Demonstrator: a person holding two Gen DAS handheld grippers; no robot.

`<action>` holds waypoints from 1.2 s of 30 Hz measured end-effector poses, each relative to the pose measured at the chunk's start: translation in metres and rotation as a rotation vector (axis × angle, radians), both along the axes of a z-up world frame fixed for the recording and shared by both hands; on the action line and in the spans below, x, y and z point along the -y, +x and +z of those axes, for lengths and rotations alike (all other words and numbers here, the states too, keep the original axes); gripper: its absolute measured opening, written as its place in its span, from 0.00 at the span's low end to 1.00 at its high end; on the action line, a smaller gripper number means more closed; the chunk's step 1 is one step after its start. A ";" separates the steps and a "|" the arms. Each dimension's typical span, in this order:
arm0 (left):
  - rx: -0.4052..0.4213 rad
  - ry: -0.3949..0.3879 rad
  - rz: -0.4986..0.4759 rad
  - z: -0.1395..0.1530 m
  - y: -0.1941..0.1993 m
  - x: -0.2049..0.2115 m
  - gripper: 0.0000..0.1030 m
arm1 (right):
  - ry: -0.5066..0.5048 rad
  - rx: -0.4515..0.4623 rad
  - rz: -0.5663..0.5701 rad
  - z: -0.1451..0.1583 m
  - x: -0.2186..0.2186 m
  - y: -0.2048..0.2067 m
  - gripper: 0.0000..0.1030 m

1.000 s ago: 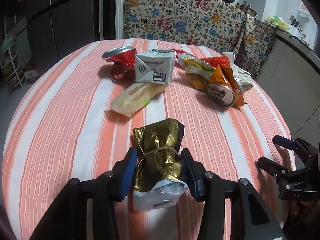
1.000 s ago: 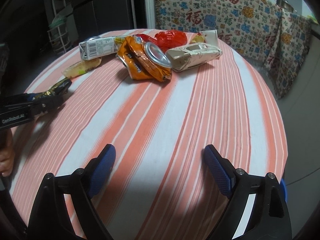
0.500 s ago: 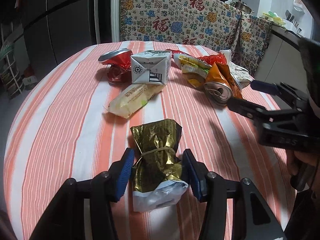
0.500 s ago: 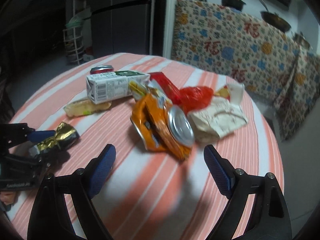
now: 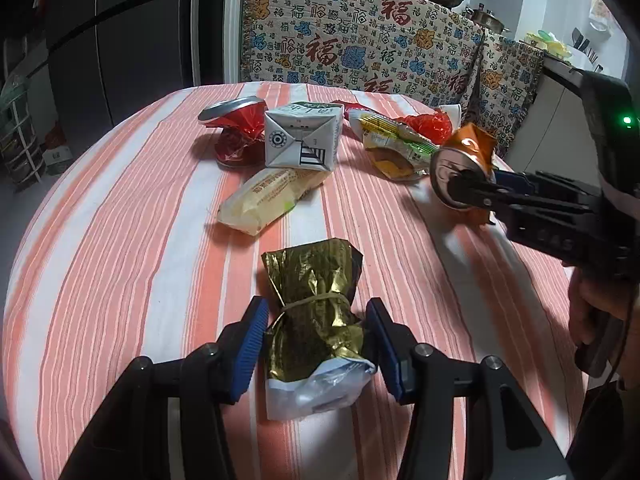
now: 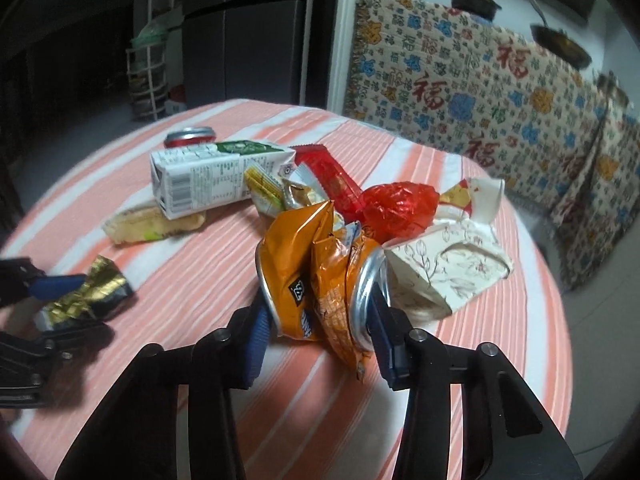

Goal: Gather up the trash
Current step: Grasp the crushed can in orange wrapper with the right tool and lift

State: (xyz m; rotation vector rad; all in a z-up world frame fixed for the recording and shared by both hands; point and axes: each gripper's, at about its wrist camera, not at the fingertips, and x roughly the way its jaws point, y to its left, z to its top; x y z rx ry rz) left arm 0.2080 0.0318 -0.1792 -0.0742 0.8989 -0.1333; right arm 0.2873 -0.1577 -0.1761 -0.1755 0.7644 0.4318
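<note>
My left gripper (image 5: 316, 340) is shut on a crumpled gold foil wrapper (image 5: 316, 300) that rests on the striped tablecloth (image 5: 120, 240); both blue pads touch its sides. In the right wrist view the same gold wrapper (image 6: 96, 288) sits at the far left inside the left gripper (image 6: 68, 304). My right gripper (image 6: 318, 320) has a crushed orange can (image 6: 312, 272) between its jaws, which are closing, and the pads press on the can's two ends. From the left wrist view the right gripper (image 5: 476, 186) reaches in from the right onto the orange can (image 5: 464, 152).
More trash lies at the far side of the round table: a white carton (image 5: 302, 140), a crushed red can (image 5: 236, 132), a pale wrapper (image 5: 272, 196), a yellow-green snack bag (image 5: 396, 144), a red wrapper (image 6: 396, 204) and a torn paper box (image 6: 444, 268). A patterned cloth hangs behind.
The right gripper has swung in over the pile and its wide jaws have closed around the orange can. The left gripper has kept still with the gold wrapper.
</note>
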 end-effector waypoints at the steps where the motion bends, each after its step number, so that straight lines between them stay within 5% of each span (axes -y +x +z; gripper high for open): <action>1: -0.003 -0.007 -0.004 0.001 -0.001 0.000 0.50 | 0.032 -0.022 -0.001 0.003 0.004 -0.003 0.44; 11: -0.021 0.004 -0.031 0.002 -0.002 0.003 0.49 | 0.253 -0.186 -0.013 0.021 0.035 -0.033 0.44; 23: 0.027 -0.017 -0.073 0.020 -0.014 0.025 0.43 | 0.267 -0.202 -0.002 0.025 0.045 -0.053 0.44; 36: 0.005 -0.045 -0.126 0.036 -0.008 0.096 0.43 | 0.303 -0.195 -0.068 0.032 0.098 -0.069 0.44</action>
